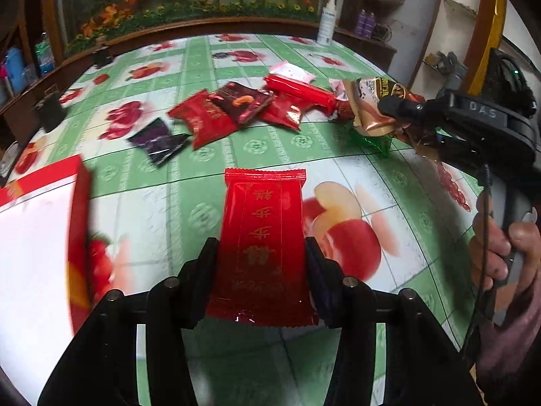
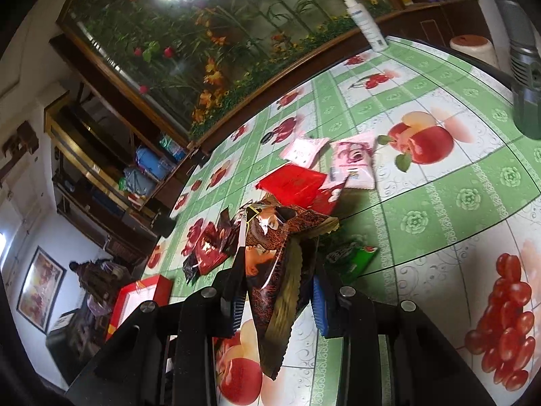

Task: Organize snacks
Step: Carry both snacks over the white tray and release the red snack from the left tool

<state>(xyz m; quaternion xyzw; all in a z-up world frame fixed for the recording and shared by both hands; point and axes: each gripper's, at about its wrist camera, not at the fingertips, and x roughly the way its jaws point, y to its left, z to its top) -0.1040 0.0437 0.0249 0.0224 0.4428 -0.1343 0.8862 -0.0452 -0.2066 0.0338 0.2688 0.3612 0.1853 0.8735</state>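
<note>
Left gripper: both pads press the sides of a red snack packet, which is clear of the fruit-print tablecloth. Red-and-white box just to its left, blurred. Right gripper: clamped on a brown foil packet, crumpled between the pads; in the left view it sits above the table at the right, hand on the handle. Green wrapper on the cloth just beside it. Farther: loose pile of red, dark and pink packets mid-table. White spray bottle upright at the far edge.
</note>
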